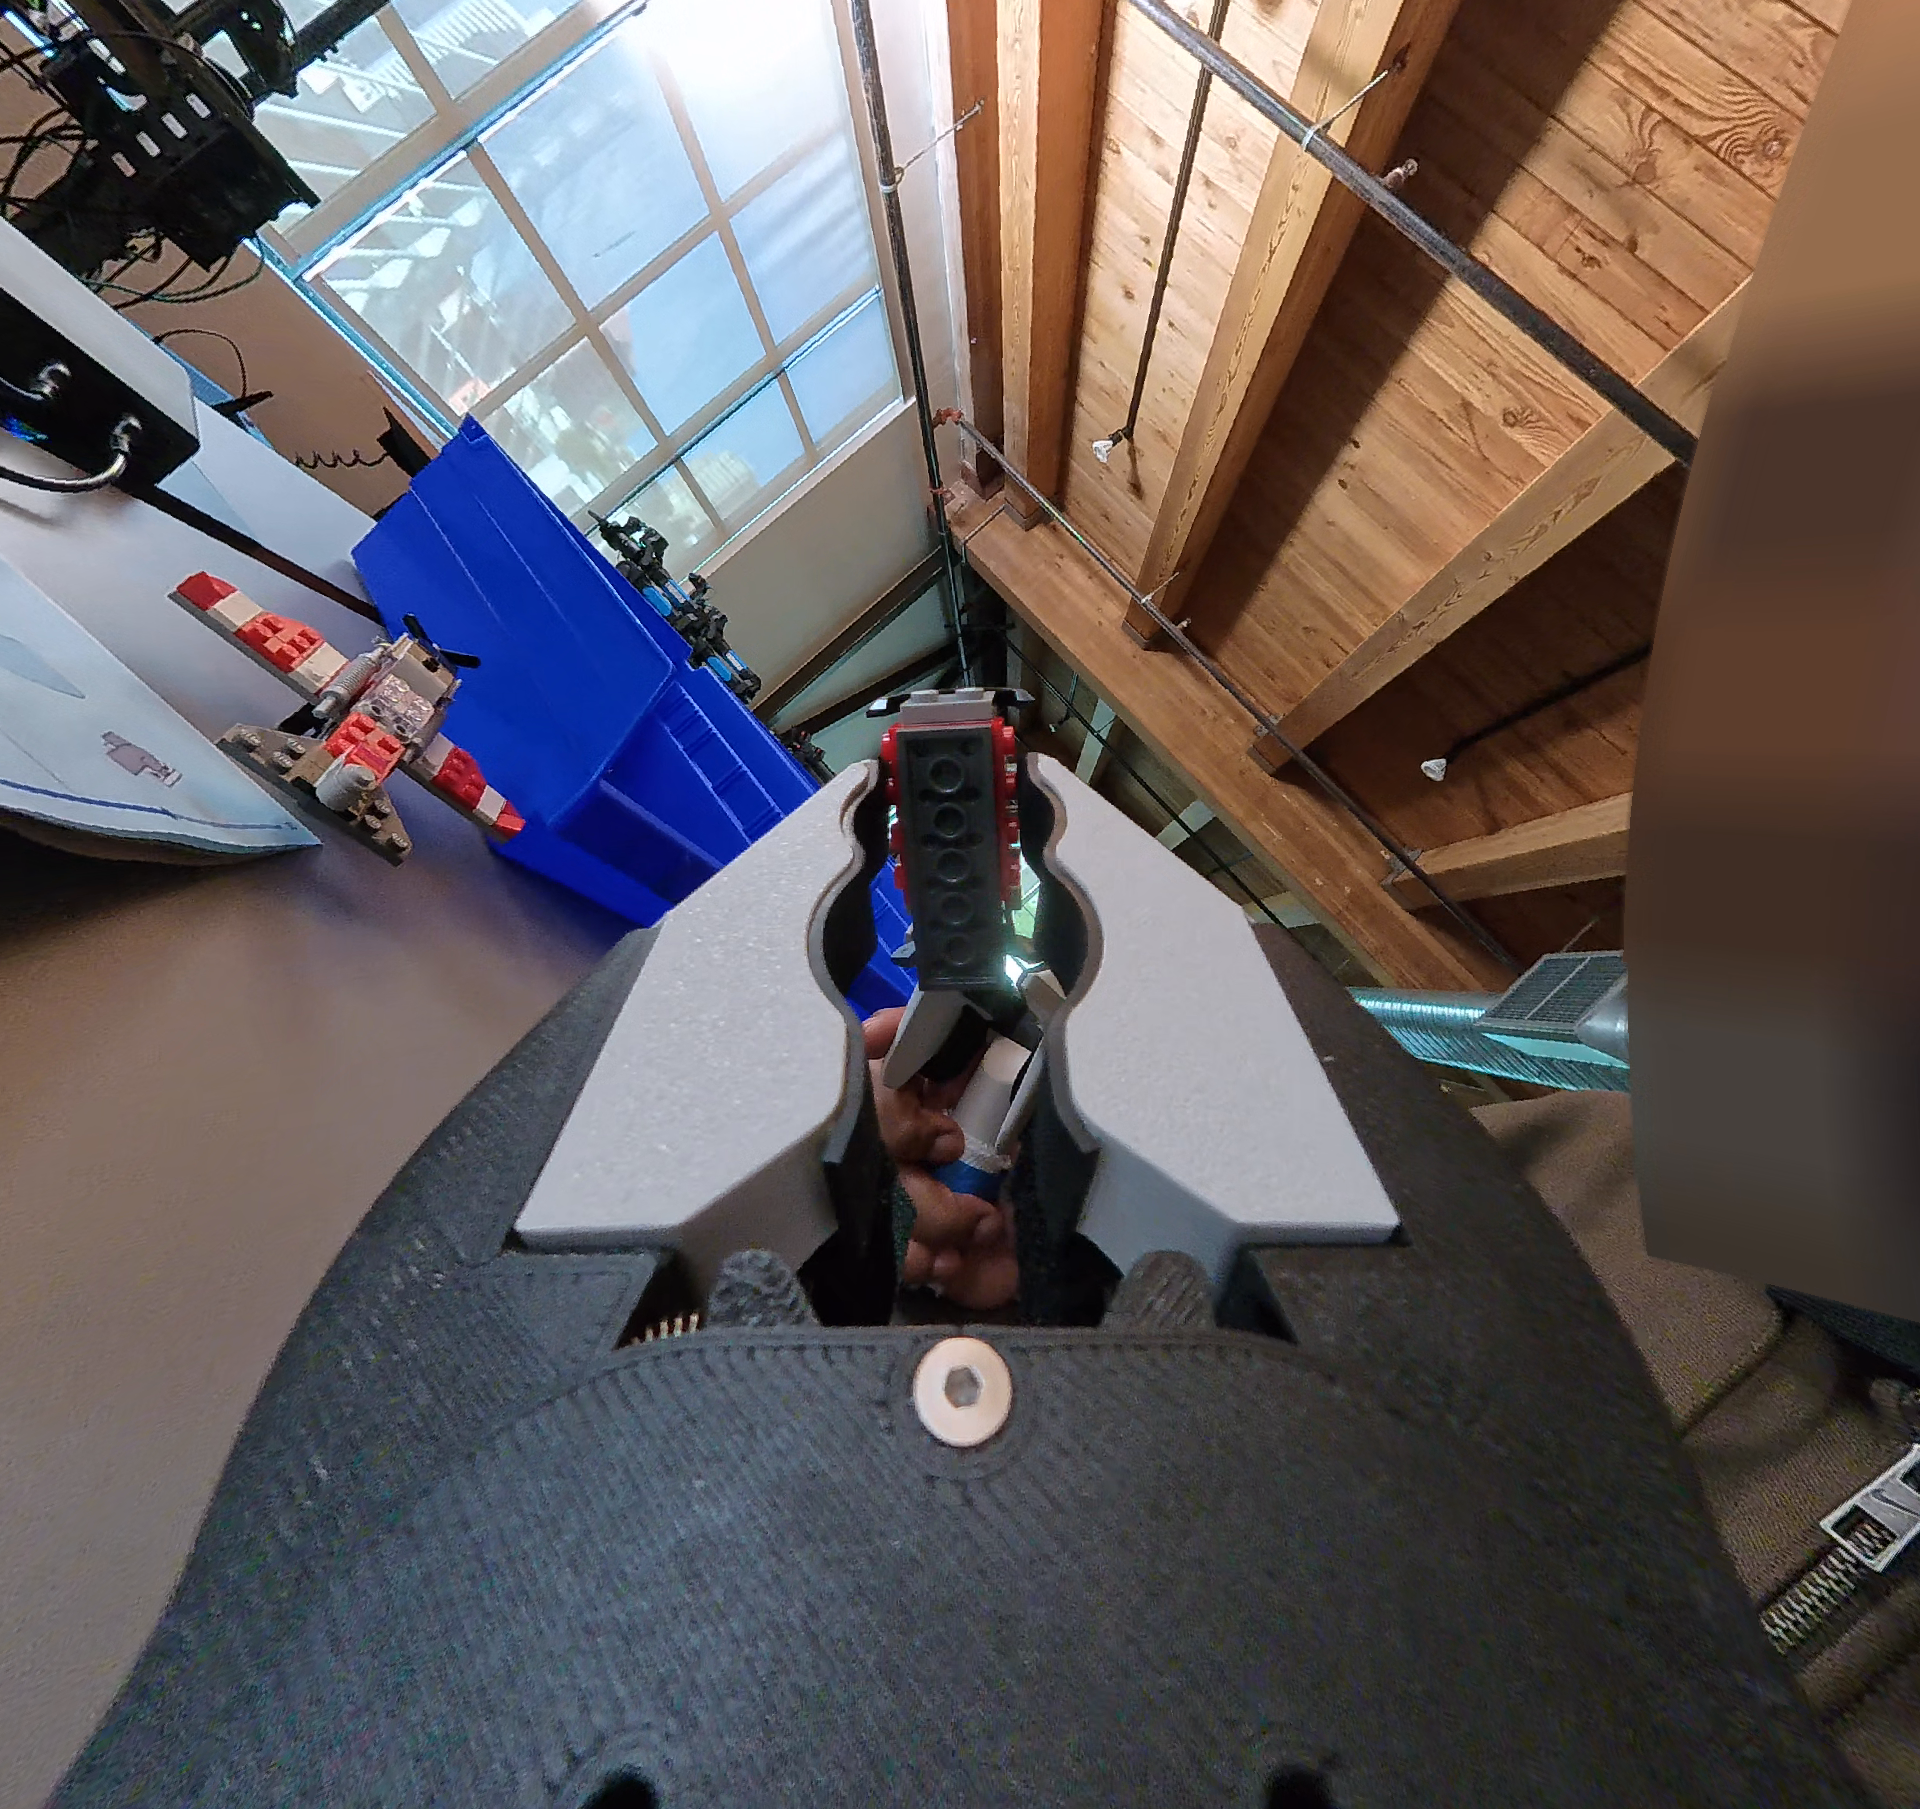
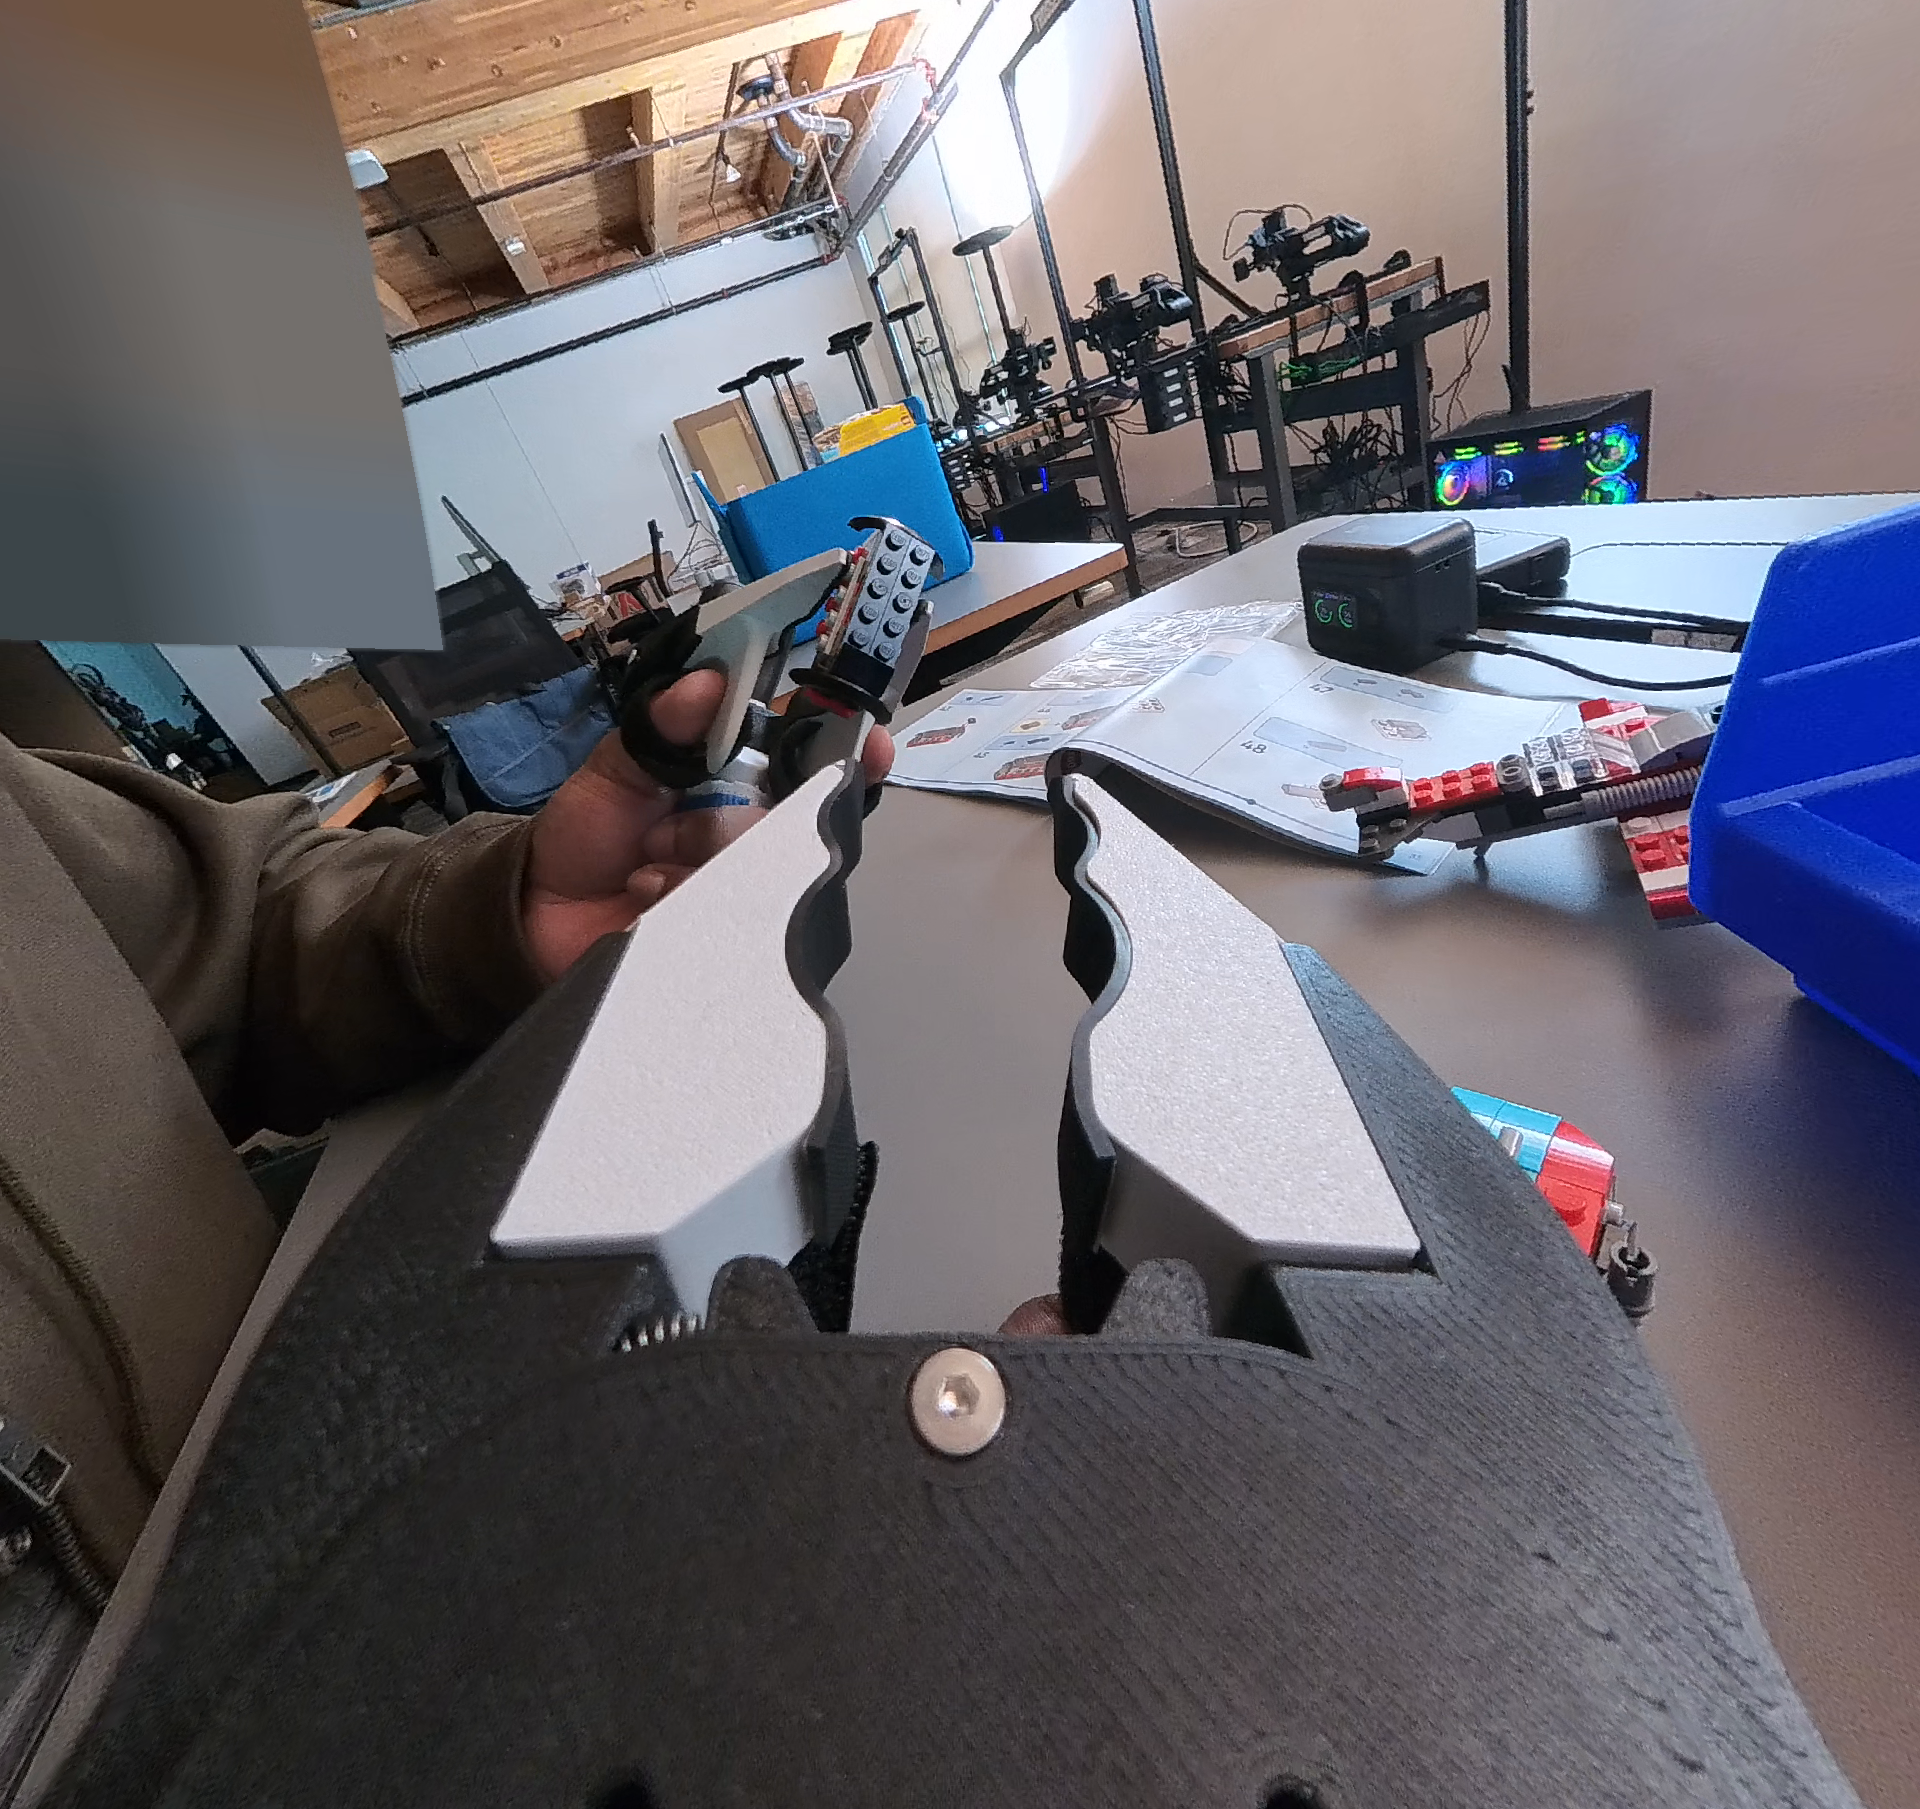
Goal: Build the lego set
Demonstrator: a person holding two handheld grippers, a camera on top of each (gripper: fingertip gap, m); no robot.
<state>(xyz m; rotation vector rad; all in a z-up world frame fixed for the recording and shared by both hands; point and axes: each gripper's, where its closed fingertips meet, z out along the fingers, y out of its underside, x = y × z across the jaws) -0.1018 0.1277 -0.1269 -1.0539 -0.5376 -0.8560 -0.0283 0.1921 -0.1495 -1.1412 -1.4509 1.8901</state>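
Observation:
My left gripper [image 1: 951, 783] is shut on a small brick assembly [image 1: 951, 855] of dark grey plates with red sides and a light grey top, held up in the air. The right wrist view shows the same left gripper [image 2: 868, 596] in a hand, with both fingers pressed on the studded assembly [image 2: 883, 601]. My right gripper [image 2: 951, 788] is open and empty, just right of and below that hand, above the grey table [image 2: 1351, 1011]. A red, white and grey brick aircraft model [image 2: 1507, 793] lies on the table to the right; it also shows in the left wrist view [image 1: 364, 710].
A blue plastic bin [image 2: 1808, 783] stands at the right edge, seen also in the left wrist view [image 1: 582, 679]. An open instruction booklet [image 2: 1226, 720] lies beyond my right fingers. A black box with cables [image 2: 1387, 590] sits farther back. A small red and teal brick piece [image 2: 1548, 1167] lies near my right finger. My right fingertips sit around 11 cm from my left ones.

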